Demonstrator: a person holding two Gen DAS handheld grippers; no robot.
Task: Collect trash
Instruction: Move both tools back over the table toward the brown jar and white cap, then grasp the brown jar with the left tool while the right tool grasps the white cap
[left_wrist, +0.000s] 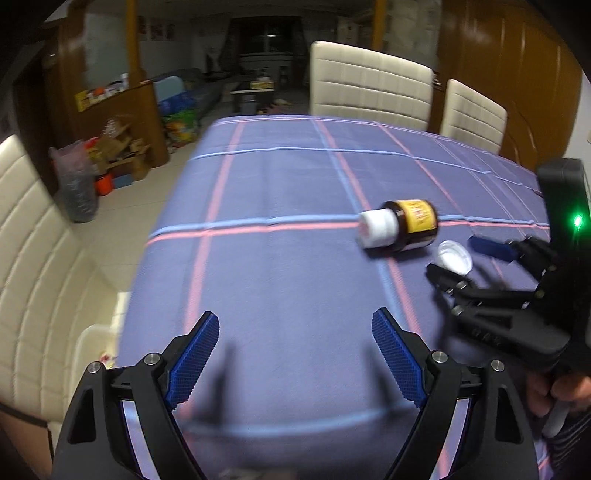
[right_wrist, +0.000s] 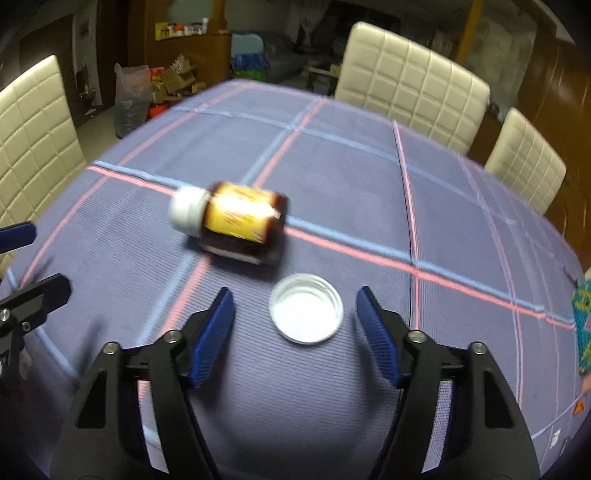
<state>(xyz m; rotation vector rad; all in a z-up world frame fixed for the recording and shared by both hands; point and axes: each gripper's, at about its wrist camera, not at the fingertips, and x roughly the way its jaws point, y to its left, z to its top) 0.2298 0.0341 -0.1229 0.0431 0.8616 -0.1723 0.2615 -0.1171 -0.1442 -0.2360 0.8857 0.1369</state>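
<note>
— Dim dining room, what fills it?

— Mostly a table under a purple tablecloth (right_wrist: 351, 177) crossed by pink and blue stripes. Cream padded chairs (right_wrist: 410, 85) stand along its far and left sides, with wooden cabinets (left_wrist: 517, 74) and floor clutter farther back.

— And the tools?

— Both sit at the near edge. The left gripper (left_wrist: 295, 347) hovers over bare cloth, its blue-padded fingers spread wide and holding nothing. The right gripper (right_wrist: 295, 328) is just as wide apart, low over the cloth.

— Where is the trash?

— A brown bottle (right_wrist: 240, 221) with a yellow label lies on its side near the table's middle, white cap pointing left. Just near of it, a loose white lid (right_wrist: 306, 314) rests open side up between the right gripper's fingers, untouched by either.
</note>
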